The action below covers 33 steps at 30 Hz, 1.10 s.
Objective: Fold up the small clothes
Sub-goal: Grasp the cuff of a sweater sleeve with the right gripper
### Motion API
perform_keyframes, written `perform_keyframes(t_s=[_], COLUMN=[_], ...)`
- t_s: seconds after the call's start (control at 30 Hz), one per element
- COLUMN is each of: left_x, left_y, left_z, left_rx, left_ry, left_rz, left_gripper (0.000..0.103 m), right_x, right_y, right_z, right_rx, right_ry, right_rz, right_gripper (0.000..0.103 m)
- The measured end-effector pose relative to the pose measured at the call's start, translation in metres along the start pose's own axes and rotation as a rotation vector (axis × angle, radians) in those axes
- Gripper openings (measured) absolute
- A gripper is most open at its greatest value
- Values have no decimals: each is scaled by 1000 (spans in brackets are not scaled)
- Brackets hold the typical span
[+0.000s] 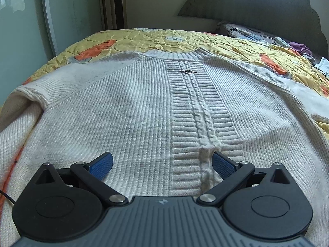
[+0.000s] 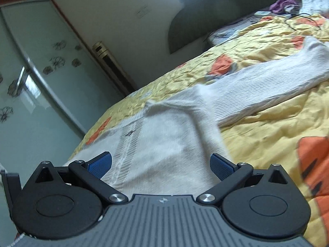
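A white knitted sweater (image 1: pixel 127 107) lies spread face up on the bed, collar at the far end, with a cable strip down its middle and a small metal pin (image 1: pixel 187 71) near the collar. My left gripper (image 1: pixel 162 164) is open, low over the sweater's near hem, its blue pads wide apart. In the right wrist view the sweater (image 2: pixel 164 144) shows blurred, with one sleeve (image 2: pixel 267 86) stretched out to the right over the quilt. My right gripper (image 2: pixel 161 164) is open, above the sweater's right side, holding nothing.
A yellow quilt (image 1: pixel 156 39) with orange patterns covers the bed. A grey headboard (image 1: pixel 257 2) stands at the far right, with a pillow, purple cloth (image 1: pixel 300 48), a remote and a black cable (image 1: pixel 320 72) nearby. A glass wardrobe door (image 2: pixel 41 72) is on the left.
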<state>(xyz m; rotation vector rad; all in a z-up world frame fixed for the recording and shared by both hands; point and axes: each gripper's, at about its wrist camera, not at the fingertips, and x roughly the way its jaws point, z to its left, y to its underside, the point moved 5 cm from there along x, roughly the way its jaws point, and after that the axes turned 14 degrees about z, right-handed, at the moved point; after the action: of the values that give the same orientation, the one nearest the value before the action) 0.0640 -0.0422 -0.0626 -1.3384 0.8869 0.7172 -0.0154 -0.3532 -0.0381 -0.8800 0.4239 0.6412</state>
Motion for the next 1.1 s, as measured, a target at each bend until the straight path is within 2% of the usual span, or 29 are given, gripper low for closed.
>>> perform_keyframes(t_s=[0.2,0.3,0.4,0.47,0.57,0.63,0.7,0.77,0.8,0.9,1.0,1.07,1.1], left_x=[5,5,9,9,10,10,9,10,9,10,10,10,10], left_y=[3,4,7,8,9,12,13,13,13,13,13,13,14], left_z=[-7,-10,-10,-10,-11,-12,-12,-13,-14,-14,-15,-15,-15], left_rx=[49,66,67,65,70,70,72,71,71,70,69,68,69], left_ry=[-54,-69,-71,-70,-75,-80,-84,-87,-88,-92,-93,-93,-93], left_rz=[-47,-67,-70,-76,-83,-93,-98,-101,-102,-105,-106,-107,-107], left_gripper=[103,103,103,103,103,103,103,103,103,103,103,103,103], right_x=[-28,-38,-40,-41,-39,-39,-37,-43,-42,-39,-32,-26,-23], right_y=[-27,-36,-46,-53,-66,-74,-90,-102,-108,-128,-141,-144,-145], right_z=[-100,-143,-177,-190,-208,-224,-241,-262,-271,-301,-327,-342,-346], right_rx=[247,331,381,389,390,409,460,522,549,644,710,754,760], right_ry=[143,172,188,171,206,197,181,176,173,132,97,116,120], right_rz=[-148,-187,-197,-208,-222,-248,-284,-312,-320,-341,-354,-354,-357], right_gripper=[103,102,99,99,98,96,90,78,76,58,35,10,11])
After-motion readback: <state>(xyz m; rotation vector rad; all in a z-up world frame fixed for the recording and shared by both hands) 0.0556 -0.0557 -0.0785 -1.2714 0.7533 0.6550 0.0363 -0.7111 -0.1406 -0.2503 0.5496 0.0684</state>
